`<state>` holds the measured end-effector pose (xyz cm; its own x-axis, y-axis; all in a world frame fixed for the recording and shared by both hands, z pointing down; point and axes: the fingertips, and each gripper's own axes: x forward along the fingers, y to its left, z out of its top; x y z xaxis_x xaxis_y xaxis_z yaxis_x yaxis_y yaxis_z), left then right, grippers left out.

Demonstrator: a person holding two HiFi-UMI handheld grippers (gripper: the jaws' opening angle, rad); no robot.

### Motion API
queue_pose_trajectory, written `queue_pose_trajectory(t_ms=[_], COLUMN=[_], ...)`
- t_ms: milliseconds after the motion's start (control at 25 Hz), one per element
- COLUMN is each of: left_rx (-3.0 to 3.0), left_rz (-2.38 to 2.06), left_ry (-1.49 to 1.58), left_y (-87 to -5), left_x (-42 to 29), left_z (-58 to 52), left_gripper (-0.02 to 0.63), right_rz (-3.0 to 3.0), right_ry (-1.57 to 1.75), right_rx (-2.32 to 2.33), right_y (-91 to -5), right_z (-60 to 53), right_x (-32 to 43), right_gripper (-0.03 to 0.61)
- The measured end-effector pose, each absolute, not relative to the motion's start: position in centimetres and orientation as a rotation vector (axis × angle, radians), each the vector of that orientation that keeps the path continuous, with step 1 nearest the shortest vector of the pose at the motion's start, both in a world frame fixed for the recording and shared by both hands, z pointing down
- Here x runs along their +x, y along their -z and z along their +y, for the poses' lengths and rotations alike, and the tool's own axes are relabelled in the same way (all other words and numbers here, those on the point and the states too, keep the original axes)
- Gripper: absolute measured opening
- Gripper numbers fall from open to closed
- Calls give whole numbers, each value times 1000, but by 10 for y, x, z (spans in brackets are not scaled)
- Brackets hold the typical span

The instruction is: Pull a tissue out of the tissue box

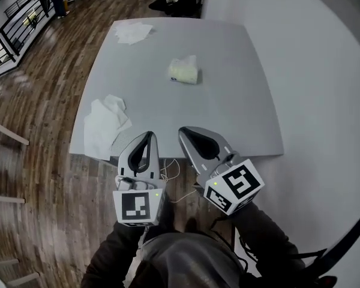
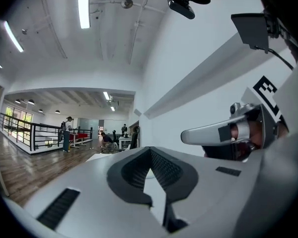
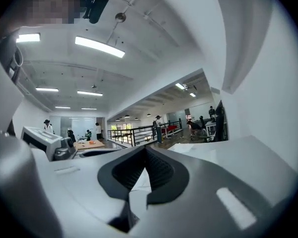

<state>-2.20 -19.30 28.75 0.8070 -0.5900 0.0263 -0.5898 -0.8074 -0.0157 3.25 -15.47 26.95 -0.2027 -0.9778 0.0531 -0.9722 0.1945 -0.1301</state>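
– At the near edge of the worktop [image 1: 228, 89], both grippers hang side by side. What can't you make out?
– Plenty. The tissue box [image 1: 183, 74] sits around the middle of the worktop, pale yellowish, with a white tissue [image 1: 189, 60] standing out of its top. Any print on it is too small to read. Neither gripper view shows the box: each looks level across the room, and its own jaws fill the lower half. The person's dark sleeves [image 1: 117, 251] are cut off at the bottom of the head view.
– How is the left gripper [image 1: 148, 137]?
– Its jaws meet at the tips with nothing caught between them. A pale sliver shows through the gap lower down, and I can't tell what it is. It is well apart from the tissue box.
– And the right gripper [image 1: 185, 131]?
– Same: closed tip to tip, empty, just beside the left one.
– Is anything readable?
– Only the black-and-white square markers on the left cube [image 1: 135, 206] and the right cube [image 1: 235, 185], and those are patterns, not words.
– Any loose paper?
– A crumpled heap of tissues [image 1: 105, 125] lies at the near-left edge, and a flat sheet [image 1: 133, 32] at the far-left corner. People by a railing [image 3: 124, 133] are too small to describe.
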Motion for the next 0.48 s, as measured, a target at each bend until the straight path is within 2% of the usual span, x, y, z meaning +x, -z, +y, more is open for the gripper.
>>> queue_pose_trajectory(t_ms=[240, 480], left_rx=[-3002, -3015], left_rz=[907, 777], left_ry=[-46, -57], left_y=[-252, -234], left_x=[1, 10], left_z=[-105, -58], left_gripper=[-2, -2], right_rz=[2326, 2250], right_ry=[231, 205], right_rx=[-2018, -2030], right_y=[-243, -222], right_z=[-65, -27], right_x=[38, 34], right_gripper=[2, 2])
